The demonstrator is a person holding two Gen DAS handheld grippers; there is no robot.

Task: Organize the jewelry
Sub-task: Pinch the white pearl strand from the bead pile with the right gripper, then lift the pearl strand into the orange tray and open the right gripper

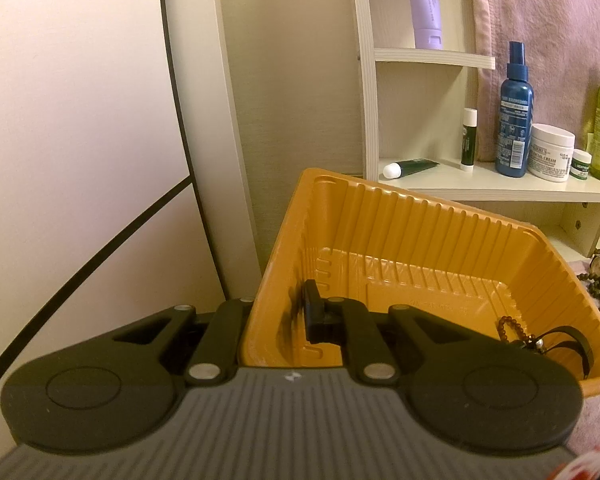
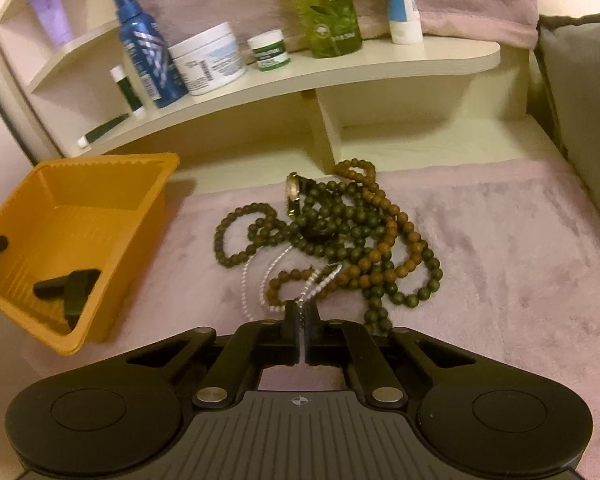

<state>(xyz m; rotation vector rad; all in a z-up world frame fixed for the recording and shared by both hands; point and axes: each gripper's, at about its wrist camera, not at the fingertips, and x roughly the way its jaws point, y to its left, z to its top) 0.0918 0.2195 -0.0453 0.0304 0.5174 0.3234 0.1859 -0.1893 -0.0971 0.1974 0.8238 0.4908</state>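
From the left wrist camera, the left gripper is clenched on the near wall of the orange tray, one finger inside and the other outside, holding it tilted. Inside the tray, in its right corner, lie a small brown bead bracelet and a black strap. Behind it a shelf carries a blue spray bottle and a white cream jar.

From the right wrist camera, the right gripper is pinched shut on a thin silvery chain at the near edge of a tangled pile on the pink cloth. The pile holds green bead strands, a brown bead strand and a watch. The tray sits to the pile's left, apart from it.
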